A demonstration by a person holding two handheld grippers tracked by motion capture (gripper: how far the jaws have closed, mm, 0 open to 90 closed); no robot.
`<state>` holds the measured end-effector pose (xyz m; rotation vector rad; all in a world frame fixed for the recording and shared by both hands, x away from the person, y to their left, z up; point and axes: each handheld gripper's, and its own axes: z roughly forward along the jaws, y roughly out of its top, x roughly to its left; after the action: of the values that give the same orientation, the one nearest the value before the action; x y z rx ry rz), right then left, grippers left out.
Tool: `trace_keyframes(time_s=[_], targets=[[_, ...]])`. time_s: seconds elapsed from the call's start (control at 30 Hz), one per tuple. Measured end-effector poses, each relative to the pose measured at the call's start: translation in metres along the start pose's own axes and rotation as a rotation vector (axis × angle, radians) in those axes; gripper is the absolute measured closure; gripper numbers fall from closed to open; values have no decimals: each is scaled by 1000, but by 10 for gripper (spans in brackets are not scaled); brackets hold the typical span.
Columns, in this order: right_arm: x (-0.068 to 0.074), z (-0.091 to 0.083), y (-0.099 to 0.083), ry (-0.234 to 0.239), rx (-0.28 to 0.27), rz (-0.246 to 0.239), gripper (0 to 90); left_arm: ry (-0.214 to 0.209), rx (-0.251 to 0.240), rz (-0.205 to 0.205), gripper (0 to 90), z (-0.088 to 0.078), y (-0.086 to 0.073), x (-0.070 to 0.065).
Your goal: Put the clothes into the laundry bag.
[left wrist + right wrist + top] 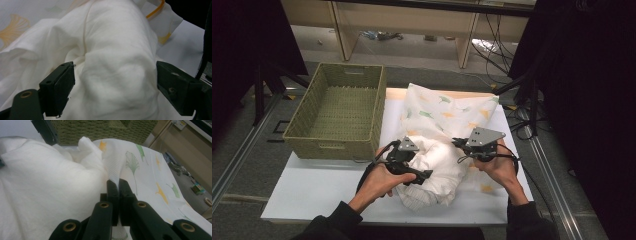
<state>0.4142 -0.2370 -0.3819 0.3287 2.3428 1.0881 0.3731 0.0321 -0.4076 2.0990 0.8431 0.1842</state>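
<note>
A white cloth printed with green and yellow leaves (439, 112) lies on the white tabletop (312, 187), with a bulky plain white bundle (437, 170) wrapped in its near end. My left gripper (422, 173) sits at the bundle's left side. In the left gripper view its jaws (115, 87) stand wide apart, with the white bundle (115, 57) bulging between them. My right gripper (458, 144) is at the bundle's right side. In the right gripper view it (118, 185) is shut on a raised fold of the printed cloth (113, 167).
A green woven basket (377, 107) stands empty at the table's far left, close to the cloth's left edge; its wall (100, 130) shows beyond the bundle. Shelving legs and cables are on the floor behind the table. Bare tabletop lies at the near left.
</note>
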Motion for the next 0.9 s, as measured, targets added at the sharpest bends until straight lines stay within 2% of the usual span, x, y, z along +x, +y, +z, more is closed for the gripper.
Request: trace_keyframes(time_s=[0.07, 0.1, 0.17, 0.2, 0.23, 0.27, 0.3, 0.33, 0.37, 0.43, 0.47, 0.5, 0.53, 0.57, 0.6, 0.63, 0.67, 0.7, 0.73, 0.77, 0.8, 0.83, 0.87, 0.9], targets=[[0, -1, 1, 3, -8, 10, 900, -7, 36, 7, 151, -3, -7, 5], [0, -1, 1, 1, -10, 10, 900, -25, 47, 17, 150, -4, -10, 7], [0, -1, 1, 3, -4, 12, 900, -74, 85, 0, 152, 0, -19, 8], [0, 0, 1, 0, -8, 9, 900, -78, 100, 20, 152, 3, -23, 10], [0, 1, 2, 1, -10, 13, 900, -68, 85, 0, 149, 9, -25, 9], [0, 2, 2, 4, -9, 11, 900, -74, 69, -18, 138, 15, -27, 9], [1, 3, 2, 5, -8, 3, 900, -75, 69, -32, 94, 19, -27, 9], [2, 3, 2, 9, -3, 4, 900, -79, 88, -13, 39, 26, -28, 8], [2, 4, 3, 6, -4, -2, 900, -91, 95, -19, 0, 30, -28, 4], [2, 5, 4, 9, -3, 2, 900, -121, 106, 28, 0, 41, -29, -5], [3, 5, 3, 9, -2, 3, 900, -131, 114, 24, 0, 46, -31, -10], [2, 5, 3, 14, 0, -3, 900, -129, 134, 72, 0, 49, -31, -12], [3, 4, 3, 9, 2, 3, 900, -120, 148, 88, 0, 50, -31, -14], [2, 4, 2, 8, 1, 4, 900, -113, 169, 128, 0, 51, -32, -14], [2, 3, 2, 6, 2, 10, 900, -109, 172, 142, 0, 52, -32, -15], [2, 2, 2, 10, 1, 19, 900, -107, 177, 140, 0, 52, -33, -14], [2, 2, 2, 7, -1, 4, 900, -104, 170, 136, 0, 53, -33, -14], [2, 2, 2, 9, 2, 4, 900, -109, 184, 113, 0, 54, -33, -14], [2, 3, 2, 7, 0, 7, 900, -106, 187, 110, 61, 53, -32, -14], [2, 3, 3, 4, -2, 3, 900, -102, 187, 102, 167, 53, -31, -14], [2, 3, 4, 7, -8, -3, 900, -111, 190, 110, 259, 51, -28, -15], [3, 3, 5, 4, -9, -6, 900, -100, 180, 115, 380, 48, -26, -18], [4, 2, 5, 1, -5, -12, 900, -85, 173, 131, 464, 45, -23, -20], [5, 2, 5, 2, -10, -7, 900, -66, 128, 113, 538, 44, -21, -26]])
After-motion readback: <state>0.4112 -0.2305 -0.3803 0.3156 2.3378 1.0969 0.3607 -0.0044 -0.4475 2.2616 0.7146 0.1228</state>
